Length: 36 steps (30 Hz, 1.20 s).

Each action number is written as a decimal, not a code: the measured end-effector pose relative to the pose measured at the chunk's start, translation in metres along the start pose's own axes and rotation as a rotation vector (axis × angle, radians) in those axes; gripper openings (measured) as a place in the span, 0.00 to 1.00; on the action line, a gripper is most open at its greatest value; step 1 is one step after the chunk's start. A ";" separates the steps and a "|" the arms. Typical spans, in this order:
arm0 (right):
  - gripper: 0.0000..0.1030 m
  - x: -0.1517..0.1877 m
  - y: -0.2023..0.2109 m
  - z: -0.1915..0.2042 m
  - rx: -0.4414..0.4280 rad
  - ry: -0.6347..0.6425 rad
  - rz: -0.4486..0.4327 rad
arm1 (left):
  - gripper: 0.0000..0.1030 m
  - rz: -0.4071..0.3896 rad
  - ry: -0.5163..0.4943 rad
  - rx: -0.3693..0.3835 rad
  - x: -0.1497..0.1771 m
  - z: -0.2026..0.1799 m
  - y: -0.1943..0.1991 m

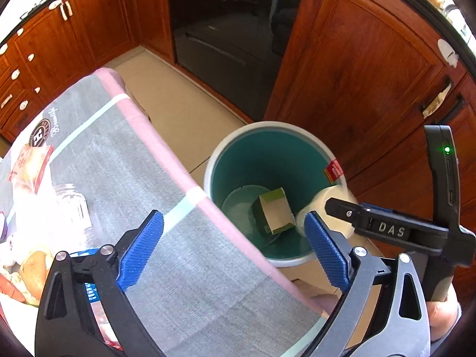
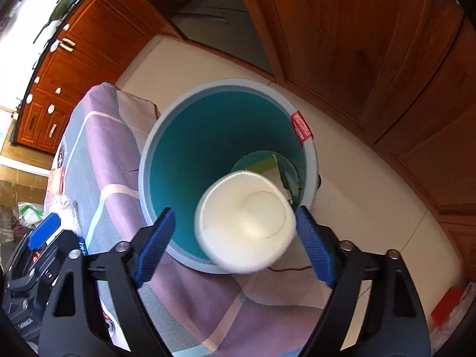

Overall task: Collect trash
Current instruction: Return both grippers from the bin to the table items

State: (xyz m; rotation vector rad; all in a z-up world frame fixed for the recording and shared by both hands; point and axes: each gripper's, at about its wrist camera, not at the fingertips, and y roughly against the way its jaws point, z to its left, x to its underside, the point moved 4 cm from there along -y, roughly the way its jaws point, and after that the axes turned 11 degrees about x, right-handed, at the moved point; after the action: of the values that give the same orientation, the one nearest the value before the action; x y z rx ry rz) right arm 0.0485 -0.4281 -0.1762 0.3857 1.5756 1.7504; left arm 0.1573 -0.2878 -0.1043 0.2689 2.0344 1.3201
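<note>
A grey bin (image 1: 214,154) with a teal inside stands on the floor against the table's edge. A green and white carton (image 1: 273,211) lies at its bottom. My left gripper (image 1: 233,218) is open and empty above the table edge and the bin. My right gripper (image 2: 235,211) is open over the bin (image 2: 145,154). A white paper cup (image 2: 245,223) is between its fingers, blurred, with a gap to the left pad. In the left wrist view the cup (image 1: 321,205) hangs over the bin's right rim, beside the right gripper's finger (image 1: 342,212). The carton (image 2: 261,165) shows behind the cup.
The table wears a grey and pink cloth (image 1: 142,160), with a glass jar (image 1: 71,205), a food box (image 1: 32,160) and bread (image 1: 32,270) at its left. Wooden cabinets (image 1: 357,68) and a dark oven (image 1: 226,29) line the tiled floor. A red packet (image 2: 446,306) lies on the floor.
</note>
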 end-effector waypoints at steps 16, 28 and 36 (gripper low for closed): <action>0.83 0.015 -0.004 0.011 0.060 0.006 0.033 | 0.96 0.000 0.063 0.013 0.018 0.020 0.021; 0.87 0.042 0.029 0.036 0.042 0.069 0.002 | 0.96 -0.087 0.125 -0.036 0.047 0.043 0.085; 0.87 0.081 0.050 0.079 0.005 0.177 -0.008 | 0.96 -0.125 0.203 -0.095 0.097 0.082 0.134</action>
State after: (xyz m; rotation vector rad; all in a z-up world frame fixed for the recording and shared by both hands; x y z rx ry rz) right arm 0.0294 -0.3141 -0.1331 0.2317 1.7031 1.8164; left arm 0.1130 -0.1163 -0.0503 -0.0363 2.1091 1.4080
